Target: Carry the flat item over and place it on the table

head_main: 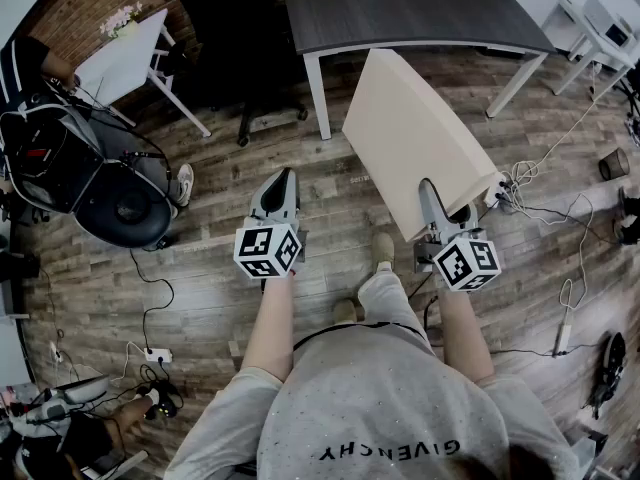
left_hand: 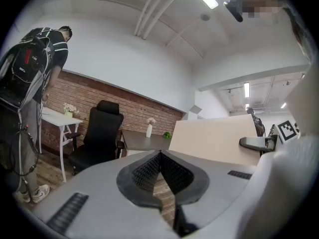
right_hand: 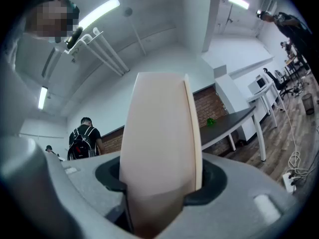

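The flat item is a beige board (head_main: pixel 415 133), held up on edge over the wooden floor. My right gripper (head_main: pixel 437 211) is shut on its near lower corner. In the right gripper view the board (right_hand: pixel 162 148) fills the gap between the jaws and rises straight ahead. My left gripper (head_main: pixel 281 180) hangs level to the left of the board, apart from it, shut with nothing in it; its ribbed pads (left_hand: pixel 149 171) meet. The dark table (head_main: pixel 410 13) stands just beyond the board's far edge, and the same table (left_hand: pixel 142 142) shows in the left gripper view.
A black office chair (head_main: pixel 245 63) stands left of the dark table, and a small white table (head_main: pixel 125 53) further left. A person with a backpack (head_main: pixel 55 153) stands at the left. Cables (head_main: pixel 560 218) and a power strip (head_main: pixel 158 354) lie on the floor.
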Available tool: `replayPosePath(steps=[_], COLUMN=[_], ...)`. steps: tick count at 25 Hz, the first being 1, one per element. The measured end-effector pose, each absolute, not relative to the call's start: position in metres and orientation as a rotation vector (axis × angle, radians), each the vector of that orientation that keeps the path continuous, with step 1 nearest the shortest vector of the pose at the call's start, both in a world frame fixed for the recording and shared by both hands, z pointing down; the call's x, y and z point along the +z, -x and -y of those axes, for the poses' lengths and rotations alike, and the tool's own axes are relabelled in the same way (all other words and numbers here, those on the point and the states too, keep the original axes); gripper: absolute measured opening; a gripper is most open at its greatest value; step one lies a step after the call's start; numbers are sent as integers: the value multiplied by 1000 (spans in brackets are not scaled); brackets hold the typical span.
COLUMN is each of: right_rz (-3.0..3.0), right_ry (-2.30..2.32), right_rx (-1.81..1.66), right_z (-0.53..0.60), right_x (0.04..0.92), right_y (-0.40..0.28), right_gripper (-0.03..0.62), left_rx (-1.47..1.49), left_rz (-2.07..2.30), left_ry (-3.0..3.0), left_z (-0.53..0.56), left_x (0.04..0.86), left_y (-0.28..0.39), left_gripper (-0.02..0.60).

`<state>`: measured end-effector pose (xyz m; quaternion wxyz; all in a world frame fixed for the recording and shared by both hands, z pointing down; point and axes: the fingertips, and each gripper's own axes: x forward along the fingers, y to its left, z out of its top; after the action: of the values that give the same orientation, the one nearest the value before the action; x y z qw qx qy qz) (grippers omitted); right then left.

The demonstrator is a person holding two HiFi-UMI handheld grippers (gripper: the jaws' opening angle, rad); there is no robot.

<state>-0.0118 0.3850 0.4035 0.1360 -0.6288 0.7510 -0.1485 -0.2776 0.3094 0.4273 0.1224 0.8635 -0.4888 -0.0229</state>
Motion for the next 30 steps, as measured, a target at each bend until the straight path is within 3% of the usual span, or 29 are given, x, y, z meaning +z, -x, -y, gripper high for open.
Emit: replayPosePath(steps=[13, 30], right_rz=[-2156, -2291], right_ry=[1857, 1853], right_rx=[-466, -433], right_z=[-334, -208], right_x=[417, 414], right_y=[-14, -86], right_gripper=[270, 267], left_rx=[-38, 62], left_rz=[1425, 1451], left_ry=[-2494, -2484], left_z=[-259, -143], left_x=[440, 436], left_y=[260, 181], left_gripper=[-2, -2])
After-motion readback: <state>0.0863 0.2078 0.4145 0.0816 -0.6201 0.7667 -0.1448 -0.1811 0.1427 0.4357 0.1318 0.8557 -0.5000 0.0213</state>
